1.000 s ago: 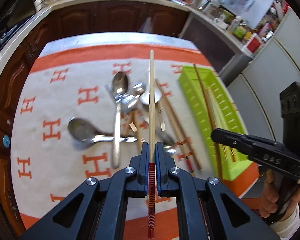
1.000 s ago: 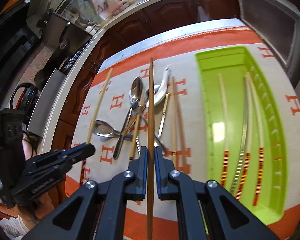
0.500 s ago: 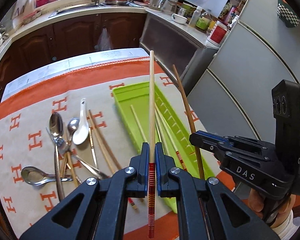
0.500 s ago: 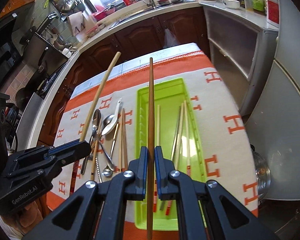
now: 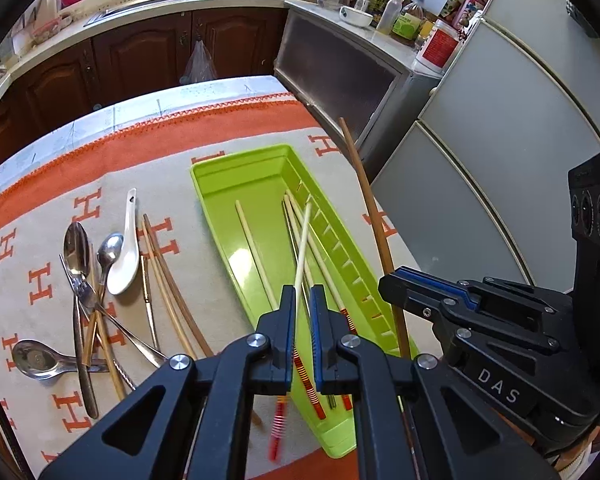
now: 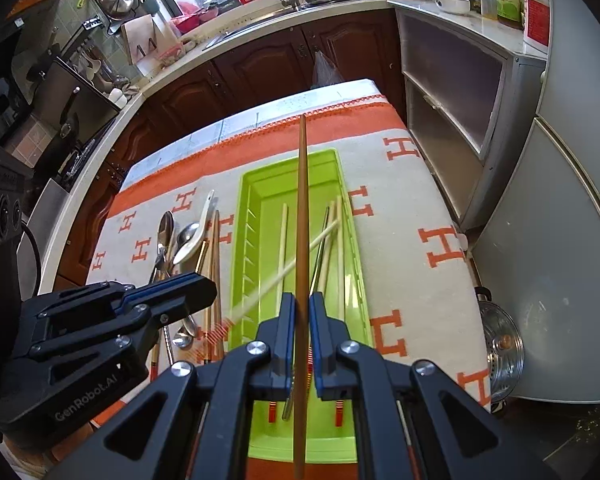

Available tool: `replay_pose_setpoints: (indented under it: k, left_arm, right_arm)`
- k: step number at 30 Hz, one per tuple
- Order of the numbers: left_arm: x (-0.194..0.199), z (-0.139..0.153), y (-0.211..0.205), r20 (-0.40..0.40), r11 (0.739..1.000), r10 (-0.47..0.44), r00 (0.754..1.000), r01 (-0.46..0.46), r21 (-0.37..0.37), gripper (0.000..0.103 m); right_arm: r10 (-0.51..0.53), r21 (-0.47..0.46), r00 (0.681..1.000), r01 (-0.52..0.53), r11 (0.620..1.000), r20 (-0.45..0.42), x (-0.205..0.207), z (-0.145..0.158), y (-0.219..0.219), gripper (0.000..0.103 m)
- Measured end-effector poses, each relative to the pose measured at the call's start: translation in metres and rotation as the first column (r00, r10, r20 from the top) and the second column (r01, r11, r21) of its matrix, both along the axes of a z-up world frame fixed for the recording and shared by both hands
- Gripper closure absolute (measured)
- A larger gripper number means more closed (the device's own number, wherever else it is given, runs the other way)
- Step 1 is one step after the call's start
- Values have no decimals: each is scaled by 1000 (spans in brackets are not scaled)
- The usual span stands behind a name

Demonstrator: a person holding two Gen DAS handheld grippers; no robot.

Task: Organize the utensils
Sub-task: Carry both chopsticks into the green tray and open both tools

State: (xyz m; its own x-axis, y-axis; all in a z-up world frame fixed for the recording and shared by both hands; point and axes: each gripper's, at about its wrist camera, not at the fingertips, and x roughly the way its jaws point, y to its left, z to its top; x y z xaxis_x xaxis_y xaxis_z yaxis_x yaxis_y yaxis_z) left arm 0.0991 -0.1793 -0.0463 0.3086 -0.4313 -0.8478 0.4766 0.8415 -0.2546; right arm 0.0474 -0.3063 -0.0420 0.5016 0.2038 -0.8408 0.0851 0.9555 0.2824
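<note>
The left gripper (image 5: 302, 312) hovers over the near end of the green tray (image 5: 236, 168); a pale chopstick (image 5: 302, 248) with a red-striped end lies slanted between its fingers, blurred, and whether the narrow-set fingers press it I cannot tell. The right gripper (image 6: 302, 312) is closed on a brown chopstick (image 6: 302, 200), held lengthwise above the tray. More chopsticks lie in the tray. Spoons (image 5: 76, 244) and other chopsticks lie on the desk's orange-and-cream cloth (image 5: 40, 248), left of the tray.
</note>
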Motion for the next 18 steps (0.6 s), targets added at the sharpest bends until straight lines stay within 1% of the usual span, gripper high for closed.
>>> replay_pose_setpoints:
  k: [3,6,8,9,11,12,13,14,15,18]
  left_arm:
    - [3,-8,0,-17,1000,6,1000,-6,2,96]
    - [2,-12,0,-15,1000,7,1000,-7,5,85]
    - [0,-12,2,-1,1000,8,1000,-8,7,71]
    - [-1,-11,4,10,1000,6,1000,-6,8,66]
    - [-3,-8,8,38,1000,22,999,-23,21,46]
    - [-4,-6,11,54,999,33,998,-34,23,41]
    - [-5,-4,16,76,999,47,996,-49,18,32]
    - [-6,-2,19,85,998,55,995,-57,15,28]
    - [-7,0,25,102,997,71,992,-72,14,27]
    - [-7,4,36,111,996,88,990,-90,19,25]
  right_arm:
    - [4,-11,1000,-4,1000,-22,3,-8,2,96]
    - [13,-20,998,-14,1000,-57,8,-18,4,95]
    - [11,-37,997,-13,999,-76,11,-24,5,95]
    - [15,-42,997,-19,999,-81,12,-26,6,95]
    - [16,-32,995,-19,999,-95,14,-29,7,95]
    - [13,-26,995,-16,1000,-100,15,-30,6,95]
    - [8,-17,994,-10,1000,-107,16,-32,5,95]
    - [3,-13,993,-4,1000,-116,16,-33,4,95]
    - [1,-15,992,-3,1000,-124,17,-34,4,95]
    - [-1,-31,989,-4,1000,-147,17,-38,5,95]
